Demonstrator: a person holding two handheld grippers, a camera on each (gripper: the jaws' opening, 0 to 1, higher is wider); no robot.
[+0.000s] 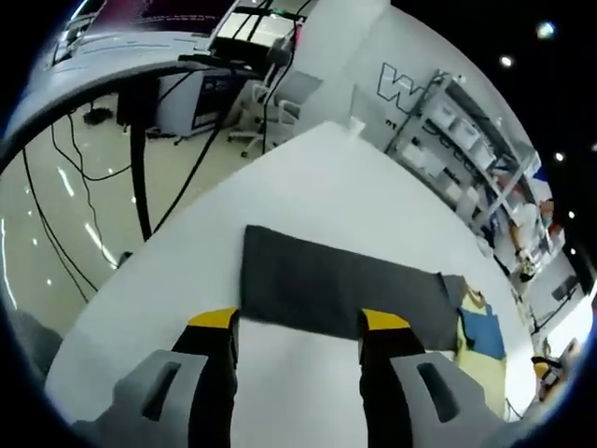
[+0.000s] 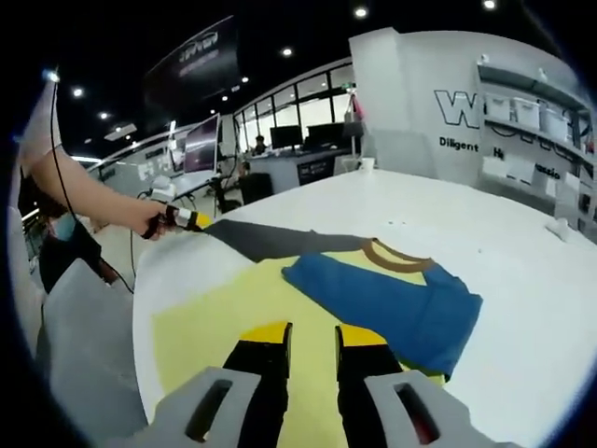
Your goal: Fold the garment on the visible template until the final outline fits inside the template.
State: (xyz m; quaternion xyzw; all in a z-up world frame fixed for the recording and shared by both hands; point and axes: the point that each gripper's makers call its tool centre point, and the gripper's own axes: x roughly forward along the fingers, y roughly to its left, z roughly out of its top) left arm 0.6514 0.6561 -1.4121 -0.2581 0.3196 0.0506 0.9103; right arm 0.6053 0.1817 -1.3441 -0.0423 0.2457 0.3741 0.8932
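A blue garment (image 2: 392, 303) with a brown collar (image 2: 396, 257) lies bunched on a flat yellow sheet (image 2: 215, 327) on the white table (image 2: 504, 233). A dark grey rectangular piece (image 1: 340, 285) stretches away from it across the table. I cannot tell whether it is part of the garment. The blue garment (image 1: 482, 331) shows at the grey piece's right end. My left gripper (image 1: 298, 322) is open, its yellow-tipped jaws wide apart just short of the grey piece's near edge, holding nothing. My right gripper (image 2: 312, 334) hovers over the yellow sheet, jaws a narrow gap apart and empty.
A person's arm (image 2: 89, 196) holds the left gripper (image 2: 191, 224) at the grey piece's far end. Past the table edge (image 1: 140, 261) lie cables and office chairs (image 1: 266, 107). Shelving (image 1: 466, 140) stands behind the table. A small white object (image 2: 558, 229) sits on the table at right.
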